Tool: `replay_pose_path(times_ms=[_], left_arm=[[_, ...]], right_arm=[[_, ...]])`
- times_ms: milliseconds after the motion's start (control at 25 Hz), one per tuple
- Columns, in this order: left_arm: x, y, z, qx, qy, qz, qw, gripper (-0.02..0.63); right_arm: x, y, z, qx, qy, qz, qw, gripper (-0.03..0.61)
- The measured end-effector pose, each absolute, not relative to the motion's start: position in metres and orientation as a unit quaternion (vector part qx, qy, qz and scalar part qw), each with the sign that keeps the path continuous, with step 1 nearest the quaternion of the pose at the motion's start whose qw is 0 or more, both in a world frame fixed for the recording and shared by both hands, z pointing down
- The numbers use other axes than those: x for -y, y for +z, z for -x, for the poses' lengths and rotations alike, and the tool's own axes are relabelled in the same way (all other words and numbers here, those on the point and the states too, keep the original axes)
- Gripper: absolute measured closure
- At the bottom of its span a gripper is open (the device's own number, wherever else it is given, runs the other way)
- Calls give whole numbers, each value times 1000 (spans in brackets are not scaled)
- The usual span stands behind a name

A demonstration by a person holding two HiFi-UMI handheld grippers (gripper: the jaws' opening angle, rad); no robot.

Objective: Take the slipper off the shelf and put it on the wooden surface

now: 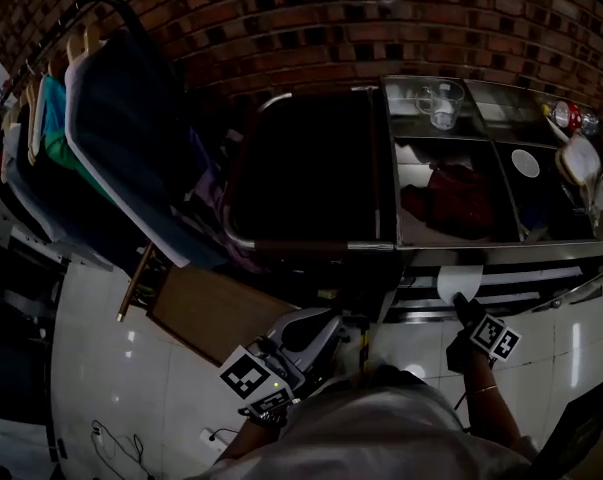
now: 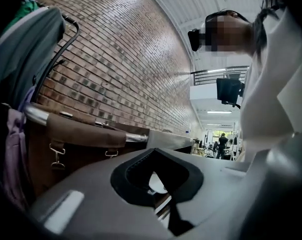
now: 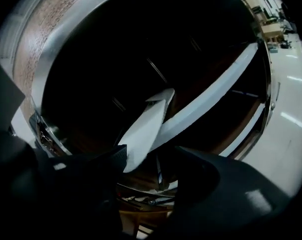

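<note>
- A steel-framed shelf unit [image 1: 486,240] carries 1 clear glass jar [image 1: 441,106] on its glass top.
- Under the glass, 1 dark red bundle [image 1: 461,196] and 1 white disc [image 1: 525,163] lie in neighbouring compartments.
- 1 white slipper [image 1: 459,282] lies at the front edge of the unit's low slatted rack.
- A wooden board [image 1: 206,313] rests on the white-tiled floor [image 1: 91,368], left of the shelf unit.
- A thin cable [image 1: 111,436] trails across the tiles near the board.

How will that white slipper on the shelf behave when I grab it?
The slipper looks thin and flat, so it is probably light and somewhat bendy. Its smooth white surface may slip unless the right gripper pinches it deep.
</note>
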State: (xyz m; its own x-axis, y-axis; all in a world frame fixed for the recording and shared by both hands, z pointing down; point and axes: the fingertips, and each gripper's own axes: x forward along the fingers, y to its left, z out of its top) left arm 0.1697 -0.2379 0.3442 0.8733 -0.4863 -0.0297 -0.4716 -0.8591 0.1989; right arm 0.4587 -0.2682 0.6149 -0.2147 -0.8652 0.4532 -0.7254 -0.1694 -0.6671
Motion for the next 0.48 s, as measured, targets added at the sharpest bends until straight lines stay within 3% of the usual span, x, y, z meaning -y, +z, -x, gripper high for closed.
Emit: replay_pose_path(times_ms=[120, 240, 480], left_arm=[[244, 347, -165, 262, -34, -960, 95, 614], [248, 351, -161, 272, -28, -957, 96, 614], [246, 358, -153, 282, -17, -954, 100, 614]], right_arm=[[278, 618, -455, -638, -460, 609, 99, 320], [287, 616, -448, -645, -468, 593, 115, 434], [289, 592, -439, -662, -458, 574, 152, 543]])
